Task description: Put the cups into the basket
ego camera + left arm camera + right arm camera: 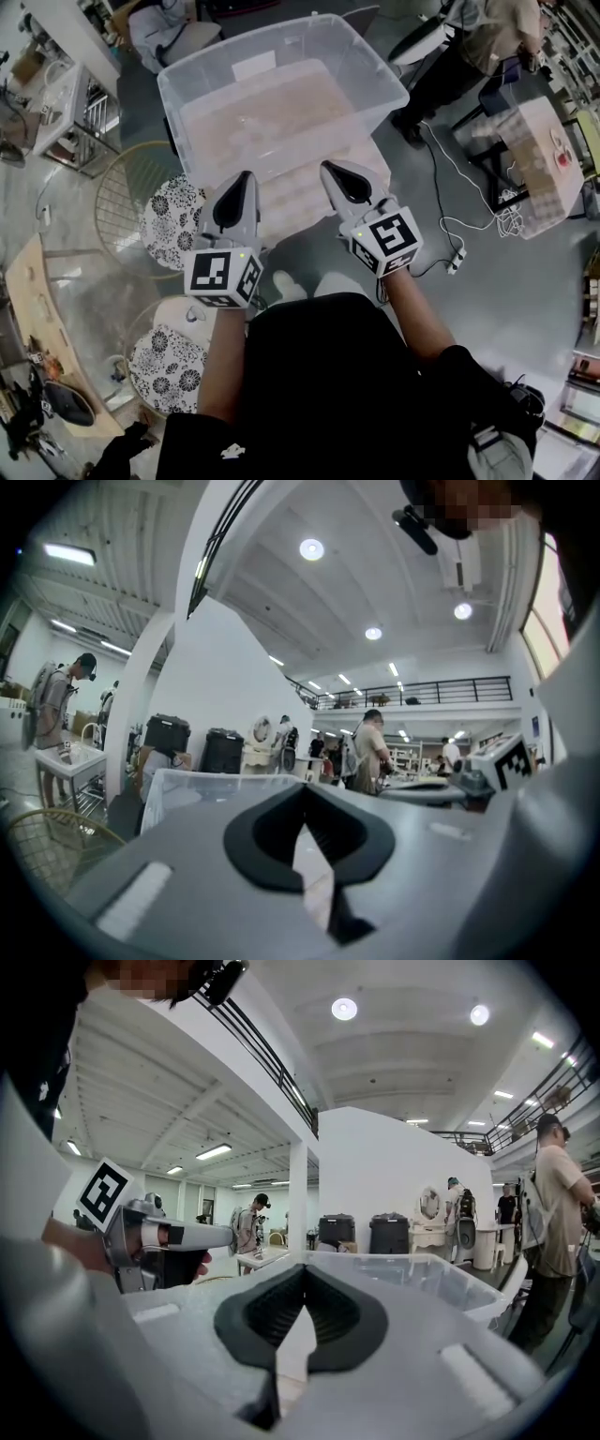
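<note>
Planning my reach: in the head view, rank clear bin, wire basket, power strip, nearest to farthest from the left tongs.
1. Clear bin, directly ahead of the left tongs.
2. Wire basket, to the left.
3. Power strip, floor at right.

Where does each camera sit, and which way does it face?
Head view: on the person's head, facing steeply down at the clear plastic bin; both forearms, the left gripper and right gripper show.
Left gripper view: on the left gripper, facing along its shut jaws, over the bin into the hall; the right gripper shows at right.
Right gripper view: likewise on the right gripper; the left gripper shows at left.
Shared: all see the bin.
</note>
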Tool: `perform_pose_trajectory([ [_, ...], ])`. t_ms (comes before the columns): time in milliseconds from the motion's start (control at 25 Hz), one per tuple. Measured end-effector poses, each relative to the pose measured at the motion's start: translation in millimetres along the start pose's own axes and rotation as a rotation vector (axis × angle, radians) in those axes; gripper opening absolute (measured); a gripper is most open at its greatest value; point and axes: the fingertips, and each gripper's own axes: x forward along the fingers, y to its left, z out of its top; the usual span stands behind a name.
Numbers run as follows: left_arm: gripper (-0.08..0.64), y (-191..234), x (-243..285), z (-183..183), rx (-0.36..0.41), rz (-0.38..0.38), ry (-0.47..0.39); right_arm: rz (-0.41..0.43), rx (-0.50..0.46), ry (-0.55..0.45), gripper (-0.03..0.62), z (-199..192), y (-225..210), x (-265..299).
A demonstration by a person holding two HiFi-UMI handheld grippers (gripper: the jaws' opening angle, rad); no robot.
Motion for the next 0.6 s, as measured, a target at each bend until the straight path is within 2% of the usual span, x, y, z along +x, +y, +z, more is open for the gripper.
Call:
perform_pose_trajectory([
  [280, 0.005, 6, 19, -1, -0.019, -0.035, 0.015, -0.039, 0.0, 0.041, 0.0, -7, -16, 7],
  [600, 0.005, 3, 56, -6, -0.029, -0.045, 0.045, -0.062, 0.039, 0.073, 0.0, -30, -59, 7],
])
